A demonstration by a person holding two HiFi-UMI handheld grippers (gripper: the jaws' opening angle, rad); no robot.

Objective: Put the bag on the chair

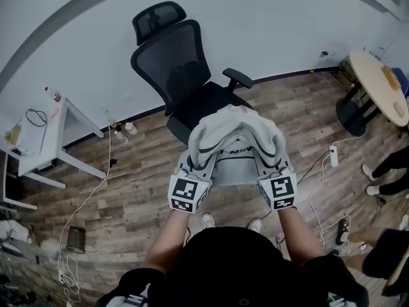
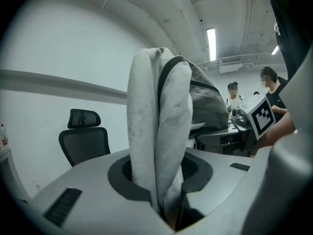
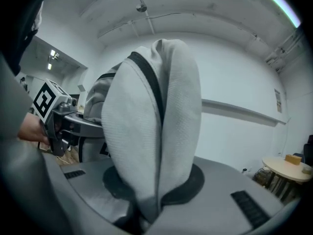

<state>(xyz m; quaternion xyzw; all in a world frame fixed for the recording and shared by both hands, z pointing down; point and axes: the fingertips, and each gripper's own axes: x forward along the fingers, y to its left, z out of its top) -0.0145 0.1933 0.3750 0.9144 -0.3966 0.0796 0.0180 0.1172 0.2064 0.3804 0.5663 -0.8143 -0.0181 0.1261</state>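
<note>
the left gripper [image 1: 193, 170] and the right gripper [image 1: 276, 171] each pinch a grey strap [image 2: 156, 131] of the bag [image 1: 233, 130], so it hangs evenly between them, off the floor. the chair [image 1: 185, 75] stands just beyond both.

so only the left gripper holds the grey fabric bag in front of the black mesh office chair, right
No, both hold it. The right gripper view shows the right gripper shut on the grey fabric bag, alongside the left gripper, in front of the black mesh office chair.
</note>
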